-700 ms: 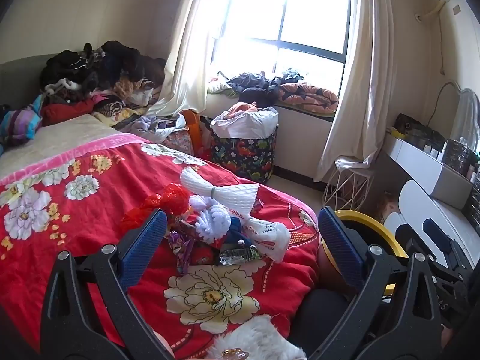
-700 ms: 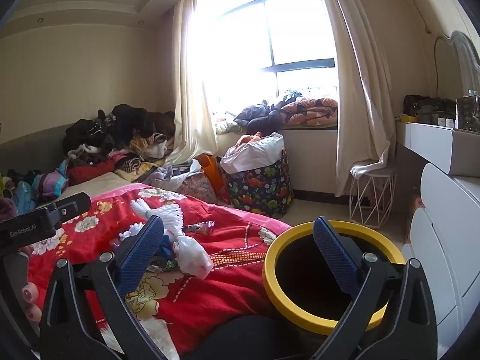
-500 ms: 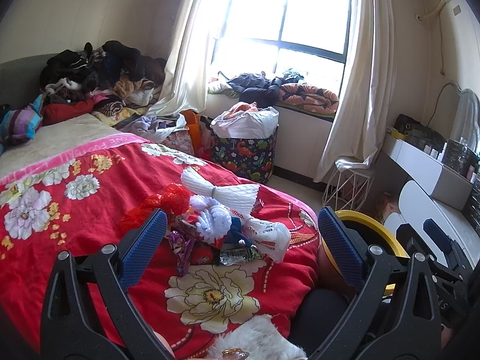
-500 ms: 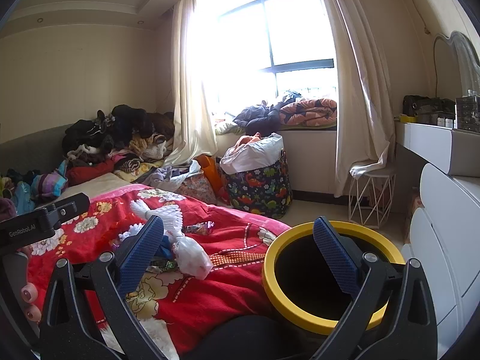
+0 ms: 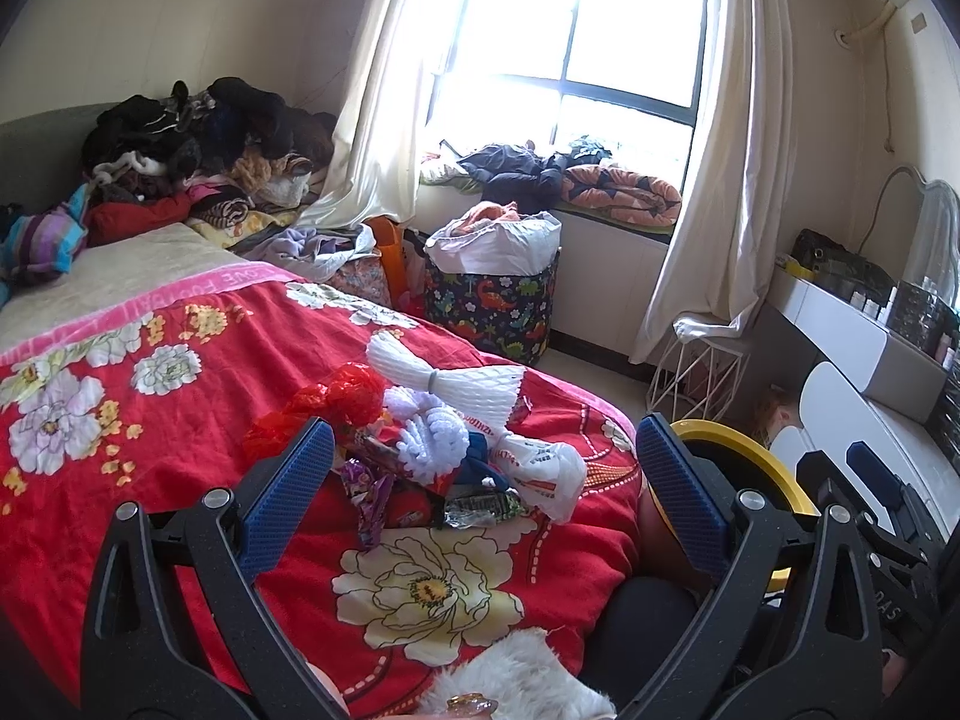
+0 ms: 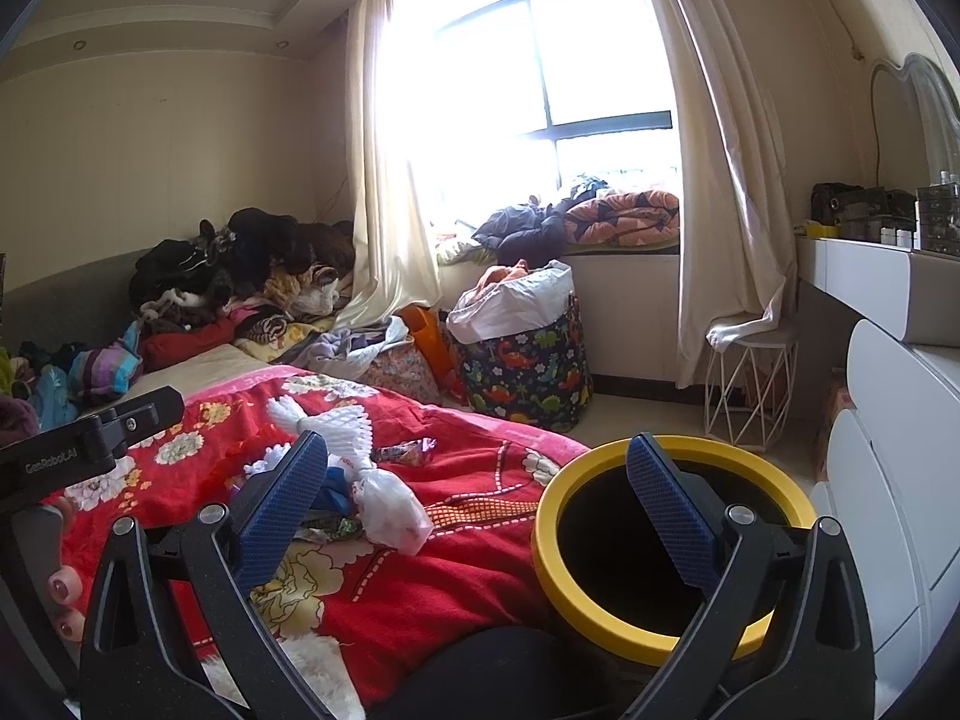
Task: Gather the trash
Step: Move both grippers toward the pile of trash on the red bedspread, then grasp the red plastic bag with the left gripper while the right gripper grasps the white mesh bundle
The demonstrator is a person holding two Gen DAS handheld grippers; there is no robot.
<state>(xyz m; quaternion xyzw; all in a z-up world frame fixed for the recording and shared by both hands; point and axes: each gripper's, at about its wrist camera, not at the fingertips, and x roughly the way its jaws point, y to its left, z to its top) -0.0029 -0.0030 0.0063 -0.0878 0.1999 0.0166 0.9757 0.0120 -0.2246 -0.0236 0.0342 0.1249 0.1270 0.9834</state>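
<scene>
Lying in a loose heap on the red floral blanket point(image 5: 180, 420), the trash point(image 5: 444, 456) sits near the bed's right edge: white foam netting point(image 5: 444, 381), a red plastic bag point(image 5: 336, 402), a knotted white bag point(image 5: 549, 474), a purple wrapper point(image 5: 369, 495) and a foil wrapper point(image 5: 480, 507), all touching or overlapping. One more wrapper point(image 6: 405, 452) lies apart on the blanket, just to the right of the netting. The left gripper point(image 5: 483, 501) hangs just on the near side of the heap with its blue-padded jaws spread wide and nothing between the pads; the heap shows in the gap between them. The right gripper point(image 6: 474, 510) is likewise wide apart and empty, pointing over the bed's right edge, its right finger in front of the bin point(image 6: 606, 606). That bin, black inside with a yellow rim, stands on the floor just beside the bed, to the right of the heap. Far behind, a dinosaur-print basket point(image 5: 492, 315) stuffed with a white bag stands under the window point(image 5: 576, 48), and clothes point(image 5: 198, 144) are piled at the far left of the bed. Fingers point(image 6: 63, 588) with painted nails show at the left edge of the right wrist view, beside the left gripper's body.
</scene>
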